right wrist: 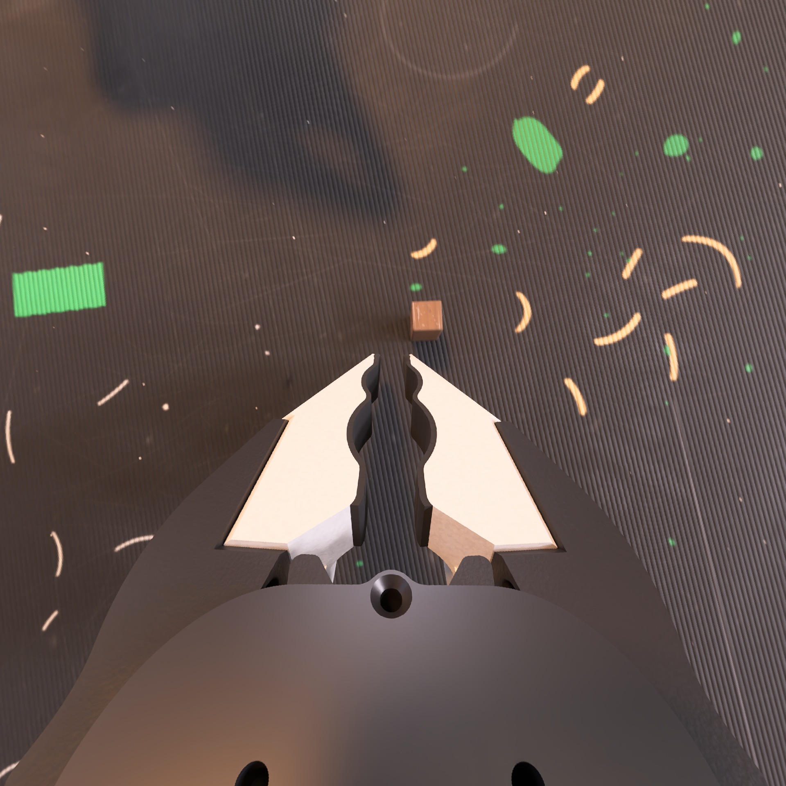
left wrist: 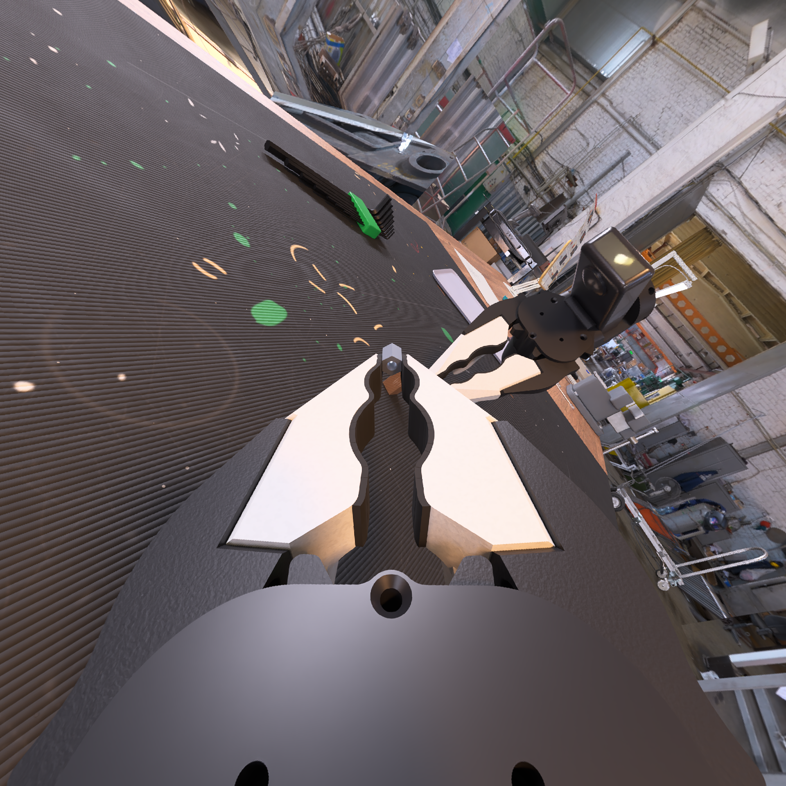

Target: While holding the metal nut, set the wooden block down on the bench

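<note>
The left tongs (left wrist: pixel 391 361) reach low over the ribbed dark worktop (left wrist: pixel 127 297), tips clenched on the metal nut (left wrist: pixel 390 359). The right tongs (right wrist: pixel 392 361) point down, released and holding nothing, the wooden block (right wrist: pixel 426 320) resting on the worktop just beyond their tips. Only the left wrist view shows a black-and-green tool (left wrist: pixel 331 191) and a white tray (left wrist: pixel 457 293) near the worktop's edge.

Your ribbed dark tabletop (left wrist: pixel 127 297) carries green and orange paint flecks. Beyond it, toward two o'clock, stand white brick walls (left wrist: pixel 638 98) and metal racks (left wrist: pixel 689 468).
</note>
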### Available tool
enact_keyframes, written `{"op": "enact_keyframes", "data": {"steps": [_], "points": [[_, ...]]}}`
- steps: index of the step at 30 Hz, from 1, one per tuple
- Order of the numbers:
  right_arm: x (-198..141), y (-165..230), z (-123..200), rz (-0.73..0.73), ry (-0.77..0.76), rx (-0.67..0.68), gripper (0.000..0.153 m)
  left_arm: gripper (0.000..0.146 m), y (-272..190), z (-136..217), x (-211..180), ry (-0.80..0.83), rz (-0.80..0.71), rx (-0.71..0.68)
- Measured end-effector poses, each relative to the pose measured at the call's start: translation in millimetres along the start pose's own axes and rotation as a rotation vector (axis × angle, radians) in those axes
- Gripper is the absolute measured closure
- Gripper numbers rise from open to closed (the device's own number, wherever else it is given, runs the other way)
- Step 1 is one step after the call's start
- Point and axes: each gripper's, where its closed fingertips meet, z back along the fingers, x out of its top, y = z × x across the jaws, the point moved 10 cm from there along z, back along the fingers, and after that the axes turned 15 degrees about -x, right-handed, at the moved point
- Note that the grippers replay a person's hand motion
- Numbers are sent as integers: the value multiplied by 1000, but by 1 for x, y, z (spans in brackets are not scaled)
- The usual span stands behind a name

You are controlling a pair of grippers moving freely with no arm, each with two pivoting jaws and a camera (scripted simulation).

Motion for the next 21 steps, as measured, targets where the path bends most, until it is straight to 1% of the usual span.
{"op": "enact_keyframes", "data": {"steps": [3,7,14,21], "points": [[-4,-3,7,4,44,-9,143,138,0,0,0,0,0,0],[-10,-5,20,-6,61,-32,139,138,0,0,0,1,0,0],[-30,2,37,-45,111,-42,137,138,0,0,0,3,-1,2],[-39,17,41,-99,77,-42,136,138,0,-1,0,10,-8,7]]}}
